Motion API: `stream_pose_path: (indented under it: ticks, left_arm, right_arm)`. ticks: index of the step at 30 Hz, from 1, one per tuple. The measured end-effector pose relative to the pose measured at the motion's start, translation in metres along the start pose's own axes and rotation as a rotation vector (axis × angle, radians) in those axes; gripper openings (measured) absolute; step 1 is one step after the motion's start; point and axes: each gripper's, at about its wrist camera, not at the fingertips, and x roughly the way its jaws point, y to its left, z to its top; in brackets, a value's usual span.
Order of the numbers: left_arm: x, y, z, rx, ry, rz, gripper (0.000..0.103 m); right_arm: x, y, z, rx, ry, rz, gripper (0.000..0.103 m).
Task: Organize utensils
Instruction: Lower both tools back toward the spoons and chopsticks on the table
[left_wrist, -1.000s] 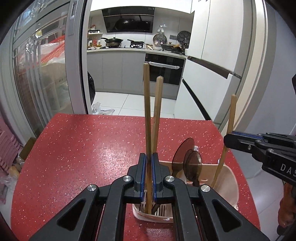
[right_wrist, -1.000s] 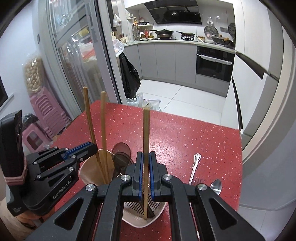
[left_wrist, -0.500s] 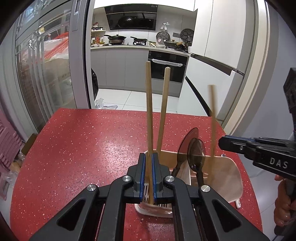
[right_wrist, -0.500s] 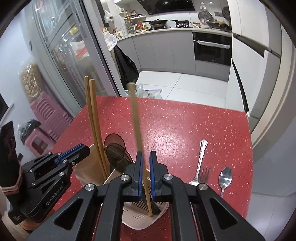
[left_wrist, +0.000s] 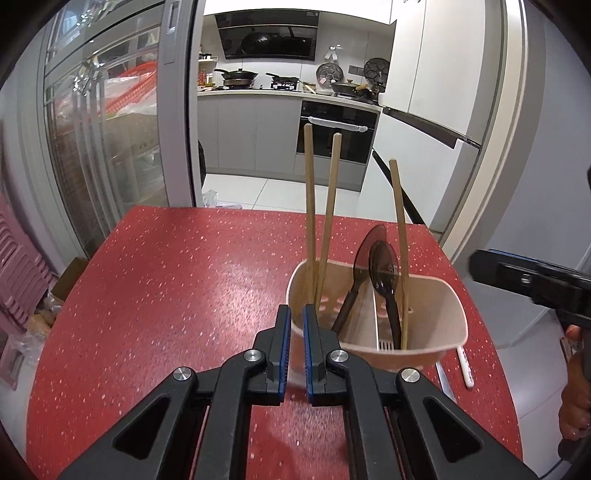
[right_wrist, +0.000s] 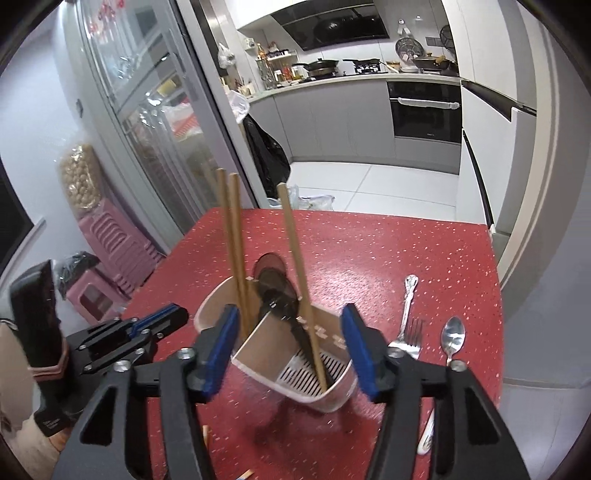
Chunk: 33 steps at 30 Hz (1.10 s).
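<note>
While the left tool (left_wrist: 294, 325) stays narrow with nothing between its pads, the left wrist view shows the beige utensil holder (left_wrist: 436, 314) at its 2 o'clock on the red table (left_wrist: 166, 288), holding three chopsticks (left_wrist: 399, 240) and dark spoons (left_wrist: 384, 266). In the right wrist view, the right tool (right_wrist: 291, 343) is opening wide around the holder, untouching; a fork (right_wrist: 406, 332) and steel spoon (right_wrist: 453, 334) lie at 3 o'clock.

The right gripper (right_wrist: 290, 350) is opening around nothing; behind it a chopstick (right_wrist: 301, 291) is leaning inside the holder (right_wrist: 332, 397), fork (right_wrist: 408, 338) lying beside the holder
</note>
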Motion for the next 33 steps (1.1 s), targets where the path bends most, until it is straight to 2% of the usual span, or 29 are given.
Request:
stream_pose_path:
  ticks: [3,6,13,18,24,33]
  left_arm:
    - [-0.008,0.001,-0.01,0.001,0.008,0.003,0.031]
    - [-0.015,0.003,-0.022,-0.002,0.017,0.008,0.031]
    - [-0.029,0.01,-0.05,-0.022,0.051,0.018,0.031]
    - [-0.038,0.018,-0.08,-0.042,0.085,0.033,0.031]
    - [-0.049,0.035,-0.121,-0.064,0.12,0.096,0.031]
    - [-0.053,0.062,-0.169,-0.13,0.175,0.134,0.031]
  right_arm:
    - [-0.012,0.007,-0.012,0.003,-0.002,0.018,0.07]
    - [-0.021,0.013,-0.026,0.006,0.0,0.036,0.08]
    - [-0.025,0.023,-0.062,0.03,0.054,0.06,0.08]
    - [-0.017,0.024,-0.095,0.075,0.123,0.071,0.08]
    - [-0.007,0.026,-0.133,0.115,0.197,0.072,0.08]
    - [0.006,0.039,-0.173,0.13,0.276,0.084,0.08]
